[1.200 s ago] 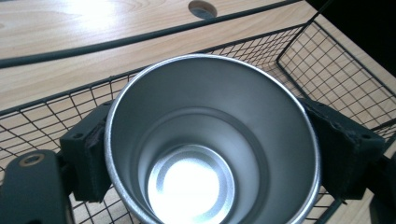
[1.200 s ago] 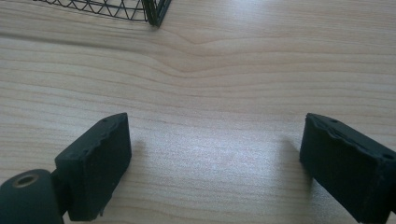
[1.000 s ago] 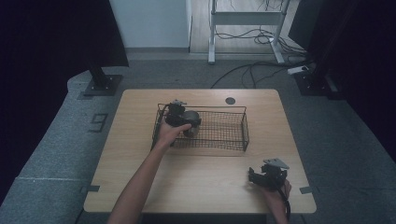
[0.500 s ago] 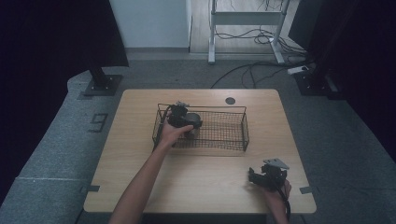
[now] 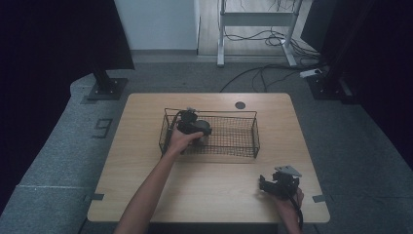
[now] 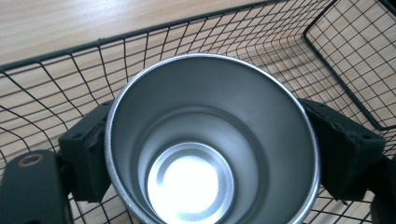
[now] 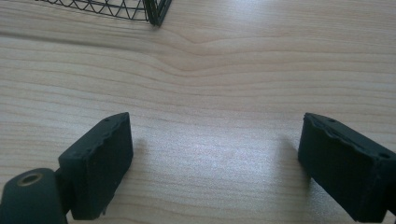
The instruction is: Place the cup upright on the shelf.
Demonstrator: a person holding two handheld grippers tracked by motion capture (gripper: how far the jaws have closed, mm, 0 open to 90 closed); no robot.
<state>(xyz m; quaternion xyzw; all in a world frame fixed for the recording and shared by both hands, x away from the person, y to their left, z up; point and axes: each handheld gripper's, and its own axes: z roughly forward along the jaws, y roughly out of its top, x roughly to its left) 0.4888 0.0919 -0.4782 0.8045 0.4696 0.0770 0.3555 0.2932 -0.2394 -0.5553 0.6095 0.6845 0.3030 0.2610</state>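
A shiny metal cup (image 6: 210, 140) sits between the jaws of my left gripper (image 6: 211, 144), its open mouth facing the camera. The black pads (image 6: 88, 154) press on both sides of the cup's wall. In the high view my left gripper (image 5: 197, 127) is inside the left end of the black wire basket (image 5: 255, 131). Basket mesh (image 6: 46, 60) surrounds the cup, and wood shows beneath it. My right gripper (image 5: 267, 184) rests near the table's front right corner. Its jaws stand wide apart over bare wood, with nothing between them (image 7: 215, 158).
The wooden table (image 5: 146, 161) carries the basket at its middle. One basket corner (image 7: 154, 11) shows at the top of the right gripper view. A dark round grommet (image 5: 240, 105) sits near the far edge. Desk legs and cables (image 5: 263, 73) lie on the floor beyond.
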